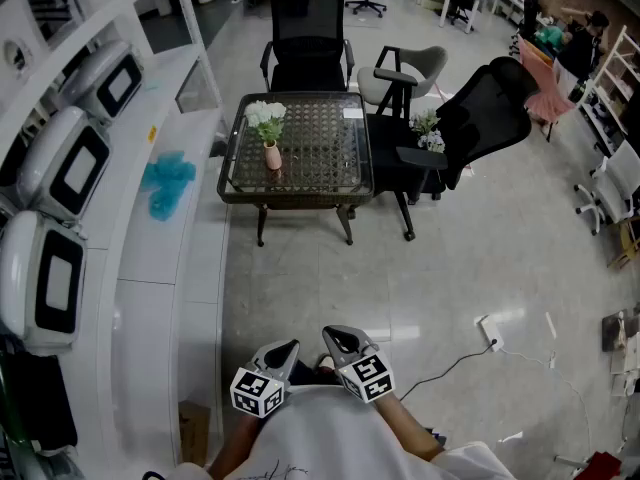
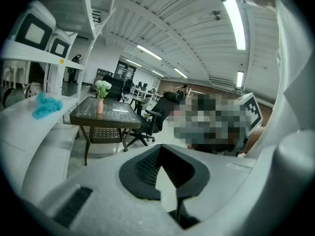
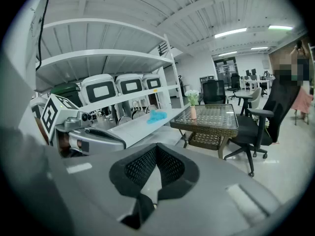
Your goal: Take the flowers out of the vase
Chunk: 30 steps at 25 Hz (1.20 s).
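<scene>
A small pink vase [image 1: 272, 156] with white flowers [image 1: 266, 116] stands near the left edge of a glass-topped wicker table [image 1: 310, 183], far ahead of me across the floor. The left gripper view shows the vase [image 2: 100, 106] and flowers [image 2: 102, 86] small at the left. In the right gripper view the vase [image 3: 193, 112] and flowers [image 3: 192, 96] sit at centre right. My left gripper [image 1: 283, 353] and right gripper [image 1: 335, 340] are held side by side close to my body. Both are shut and hold nothing: left gripper [image 2: 162, 168], right gripper [image 3: 156, 168].
A long white counter [image 1: 150, 248] with several white machines and a blue cloth [image 1: 168, 183] runs along the left. Black office chairs [image 1: 480, 118] and a grey chair [image 1: 415, 68] stand right of the table; one carries another bunch of flowers [image 1: 428, 128]. A cable [image 1: 470, 353] lies on the floor.
</scene>
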Available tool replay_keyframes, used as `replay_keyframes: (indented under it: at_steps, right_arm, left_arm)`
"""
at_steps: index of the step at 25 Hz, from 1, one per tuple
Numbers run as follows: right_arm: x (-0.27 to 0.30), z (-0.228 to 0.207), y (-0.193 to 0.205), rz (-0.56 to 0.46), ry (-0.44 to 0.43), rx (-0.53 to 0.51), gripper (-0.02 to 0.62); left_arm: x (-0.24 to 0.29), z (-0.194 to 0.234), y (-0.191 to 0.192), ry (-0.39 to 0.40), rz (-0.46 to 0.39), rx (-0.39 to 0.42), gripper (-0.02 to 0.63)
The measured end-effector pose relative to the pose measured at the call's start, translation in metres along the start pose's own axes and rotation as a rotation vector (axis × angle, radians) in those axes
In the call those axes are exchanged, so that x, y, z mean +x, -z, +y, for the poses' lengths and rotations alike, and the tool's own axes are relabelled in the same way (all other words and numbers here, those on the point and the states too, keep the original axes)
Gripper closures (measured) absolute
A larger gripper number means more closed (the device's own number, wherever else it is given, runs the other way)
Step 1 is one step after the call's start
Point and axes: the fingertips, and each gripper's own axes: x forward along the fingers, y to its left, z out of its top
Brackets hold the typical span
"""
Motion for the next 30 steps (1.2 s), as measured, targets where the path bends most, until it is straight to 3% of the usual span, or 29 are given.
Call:
replay_keyframes:
  at_steps: [9, 17, 20, 30]
  right_arm:
    - [-0.002, 0.016, -0.009, -0.023, -0.031, 0.0, 0.589]
    - [0.008, 0.019, -0.013, -0.037, -0.014, 0.046, 0.589]
    - [0.013, 0.014, -0.019, -0.034, 0.005, 0.051, 0.588]
    - [0.042, -0.006, -0.036, -0.009, 0.028, 0.067, 0.588]
  left_arm:
    - [-0.012, -0.002, -0.003, -0.032, -0.016, -0.012, 0.612]
    - [-0.017, 0.02, -0.019, -0.092, -0.08, -0.015, 0.612]
    - [-0.012, 0.027, -0.028, -0.094, -0.078, 0.014, 0.611]
    - [0.011, 0.047, -0.06, -0.039, -0.109, -0.022, 0.611]
